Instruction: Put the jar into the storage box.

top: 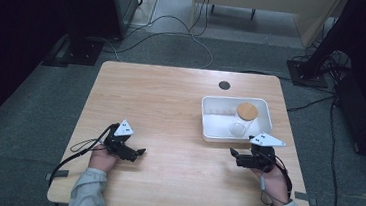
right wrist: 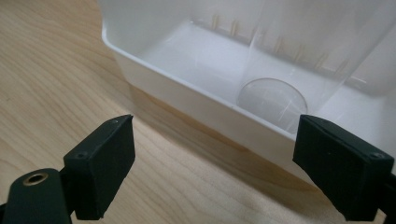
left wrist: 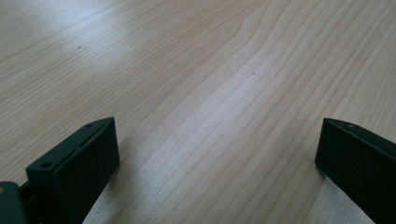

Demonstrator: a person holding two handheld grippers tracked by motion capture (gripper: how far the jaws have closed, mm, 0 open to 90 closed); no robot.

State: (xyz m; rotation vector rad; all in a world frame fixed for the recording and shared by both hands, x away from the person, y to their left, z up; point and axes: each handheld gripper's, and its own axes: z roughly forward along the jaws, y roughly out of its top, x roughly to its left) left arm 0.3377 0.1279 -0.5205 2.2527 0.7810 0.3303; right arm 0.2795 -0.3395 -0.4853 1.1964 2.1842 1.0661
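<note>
**Approach Stage: Right Tool Facing the Jar in the Tub**

The table (top: 171,102) carries a white tub (top: 208,126) on its right half, toward the far side. Inside the tub stands a clear jar (top: 242,122), upright, closed by a round wooden lid (top: 247,110). A small dark disc (top: 224,85) is set in the table surface just beyond the tub's far wall.

The left tool (top: 136,152) rests near the near-left of the table, well apart from the tub. Its jaws stand wide apart over bare wood, holding nothing.

The right tool (top: 234,152) sits just near of the tub's near wall. Its jaws also stand wide apart and empty. In the right gripper view the jar base (right wrist: 271,99) lies ahead, behind the tub wall (right wrist: 196,95).

Judged step: approach to the jar, grasp not yet begun.

Next move, as judged: raise the right tool above the tub rim, advance it until the jaws straddle the jar body, then close. The smooth clear wall may slip, so a centred, level grip is advisable.
</note>
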